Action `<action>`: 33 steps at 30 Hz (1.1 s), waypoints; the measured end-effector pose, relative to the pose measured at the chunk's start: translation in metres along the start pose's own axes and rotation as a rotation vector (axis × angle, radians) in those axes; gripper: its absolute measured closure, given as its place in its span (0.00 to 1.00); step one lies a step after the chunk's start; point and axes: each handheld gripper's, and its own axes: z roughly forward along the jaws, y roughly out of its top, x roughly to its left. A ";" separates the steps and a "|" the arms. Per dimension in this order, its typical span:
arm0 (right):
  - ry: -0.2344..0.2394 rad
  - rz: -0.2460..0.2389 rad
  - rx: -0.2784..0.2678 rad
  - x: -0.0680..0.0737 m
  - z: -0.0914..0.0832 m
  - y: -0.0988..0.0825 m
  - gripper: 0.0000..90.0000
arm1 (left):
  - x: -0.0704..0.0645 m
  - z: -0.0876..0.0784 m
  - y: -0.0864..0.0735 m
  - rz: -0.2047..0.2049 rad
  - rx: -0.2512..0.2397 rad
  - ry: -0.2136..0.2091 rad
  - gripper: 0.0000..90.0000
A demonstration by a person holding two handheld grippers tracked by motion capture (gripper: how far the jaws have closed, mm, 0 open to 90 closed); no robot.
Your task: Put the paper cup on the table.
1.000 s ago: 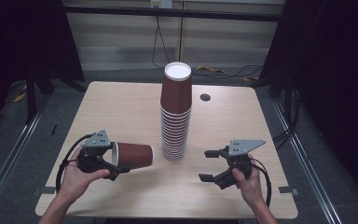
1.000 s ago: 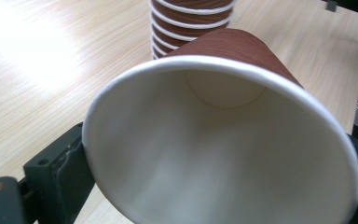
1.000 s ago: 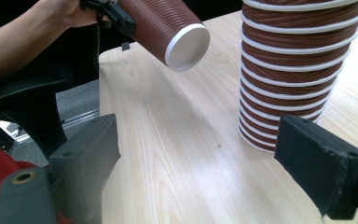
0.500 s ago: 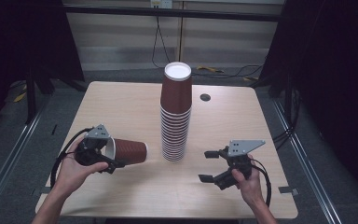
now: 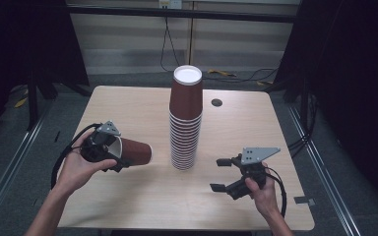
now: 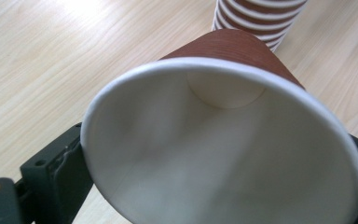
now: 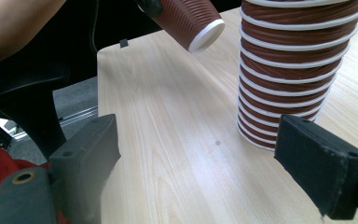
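From above, the left gripper (image 5: 112,156) held a cup (image 5: 134,151) sideways over the surface (image 5: 142,196); next it needed upending over the stack (image 5: 186,118). Its own view showed the jaws, just widened, flanking the rim. The right gripper (image 7: 205,158) gaped empty facing the stack.

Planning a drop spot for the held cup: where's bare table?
Free: far left corner of the table, behind the left tongs; front strip between the two hands; right of the cup stack, short of the small dark disc. Crowded: the stack's foot, near the held cup.
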 end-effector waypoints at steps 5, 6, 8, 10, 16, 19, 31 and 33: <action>-0.005 -0.001 0.003 0.000 0.000 0.000 0.15 | 0.003 0.004 0.008 0.012 0.059 0.003 0.04; -0.006 0.000 0.003 0.000 0.000 0.000 0.15 | 0.004 0.005 0.009 0.016 0.063 0.002 0.04; -0.005 0.001 0.002 0.000 -0.001 0.000 0.15 | 0.005 0.007 0.011 0.009 0.077 0.004 0.04; -0.006 0.001 0.001 0.000 -0.001 0.001 0.15 | 0.006 0.009 0.012 0.021 0.112 0.011 0.04; -0.005 -0.001 -0.002 -0.001 -0.001 0.001 0.15 | 0.008 0.011 0.017 0.012 0.158 0.018 0.04; -0.006 0.001 0.003 -0.001 -0.001 0.001 0.15 | 0.010 0.013 0.021 0.016 0.188 0.017 0.04; -0.020 0.011 0.008 -0.002 -0.002 0.001 0.15 | 0.014 0.029 0.034 0.025 0.263 0.030 0.03; -0.022 0.009 0.009 -0.001 -0.002 0.001 0.15 | 0.014 0.031 0.034 0.020 0.267 0.030 0.03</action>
